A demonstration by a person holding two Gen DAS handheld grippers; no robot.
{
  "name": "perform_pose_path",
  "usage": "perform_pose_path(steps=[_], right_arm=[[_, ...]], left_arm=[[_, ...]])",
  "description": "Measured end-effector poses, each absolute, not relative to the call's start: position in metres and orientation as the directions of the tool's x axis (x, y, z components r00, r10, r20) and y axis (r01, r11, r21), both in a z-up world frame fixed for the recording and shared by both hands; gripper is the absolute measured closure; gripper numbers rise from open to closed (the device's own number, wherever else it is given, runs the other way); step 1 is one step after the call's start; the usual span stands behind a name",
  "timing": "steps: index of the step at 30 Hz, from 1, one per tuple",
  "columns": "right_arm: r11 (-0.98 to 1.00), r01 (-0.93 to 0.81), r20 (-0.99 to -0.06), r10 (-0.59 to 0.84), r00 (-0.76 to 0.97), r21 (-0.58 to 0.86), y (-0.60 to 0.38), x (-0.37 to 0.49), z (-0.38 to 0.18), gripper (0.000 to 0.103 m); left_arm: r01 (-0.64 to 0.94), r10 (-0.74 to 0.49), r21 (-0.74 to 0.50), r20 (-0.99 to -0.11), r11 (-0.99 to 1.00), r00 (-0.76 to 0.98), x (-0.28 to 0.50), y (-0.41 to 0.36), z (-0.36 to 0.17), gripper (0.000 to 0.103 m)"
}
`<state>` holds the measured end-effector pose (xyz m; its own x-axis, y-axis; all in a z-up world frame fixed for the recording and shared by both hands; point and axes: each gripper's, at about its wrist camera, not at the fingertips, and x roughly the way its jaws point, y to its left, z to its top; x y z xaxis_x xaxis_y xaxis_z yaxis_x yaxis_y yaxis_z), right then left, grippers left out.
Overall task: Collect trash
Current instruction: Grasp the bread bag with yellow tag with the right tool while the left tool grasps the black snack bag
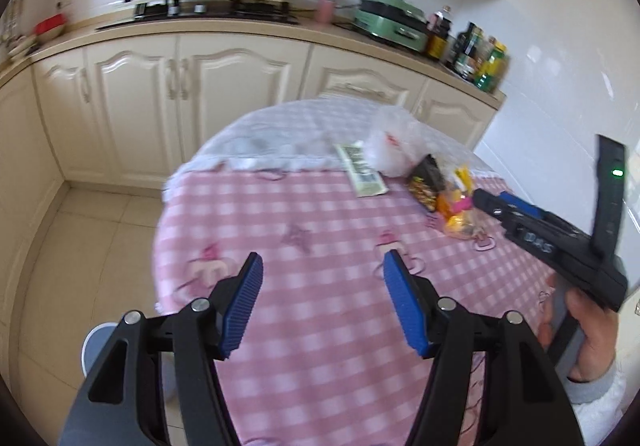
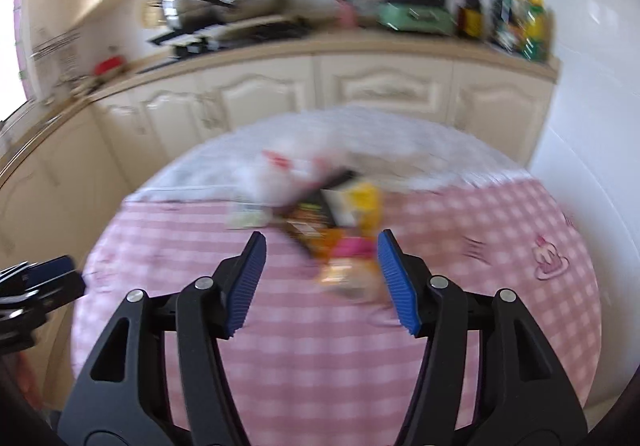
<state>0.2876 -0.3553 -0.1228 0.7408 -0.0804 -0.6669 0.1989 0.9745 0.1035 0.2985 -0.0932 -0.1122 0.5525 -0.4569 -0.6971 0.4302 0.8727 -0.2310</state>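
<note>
Both claws, left claw (image 1: 322, 298) and right claw (image 2: 320, 278), are hovering spread wide and empty over the round pink-checked desk (image 1: 320, 346), trash pile of dark and yellow-orange snack wrappers (image 1: 444, 190) sitting just beside the crumpled white plastic bag (image 1: 394, 142), so a hasty grab is risking scattering loose wrappers or snagging the cloth.

Both grippers: black arms, silver pivot screws, ribbed blue pads (image 1: 243, 306); grey sleeve cuff (image 1: 592, 386).
</note>
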Motion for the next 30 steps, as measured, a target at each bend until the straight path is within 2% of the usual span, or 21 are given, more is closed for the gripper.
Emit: perform_pose_path(steps=[4,5,6,19,30], right_arm=[[0.963,0.154,-0.727,0.057,0.684,0.221,-0.378,0.302,-0.149,0.047],[0.962,0.136,-0.725,0.082,0.684,0.238,-0.379,0.303,-0.151,0.066],[0.960,0.125,-0.722,0.100,0.685,0.251,-0.383,0.304,-0.153,0.069],[0.917,0.222,-0.575,0.009,0.818,0.330,-0.418,0.277,-0.135,0.070],[0.885,0.239,-0.584,0.044,0.810,0.399,-0.433,0.283,-0.140,0.070]], left_arm=[[0.476,-0.474,-0.223,-0.717,0.851,0.511,0.309,-0.130,-0.113,0.041],[0.484,-0.476,-0.222,-0.721,0.847,0.504,0.312,-0.139,-0.114,0.041],[0.491,-0.481,-0.223,-0.724,0.842,0.495,0.315,-0.149,-0.115,0.041],[0.476,-0.530,-0.317,-0.734,0.820,0.424,0.364,-0.223,-0.143,0.041],[0.425,-0.508,-0.330,-0.749,0.843,0.425,0.392,-0.249,-0.163,0.043]])
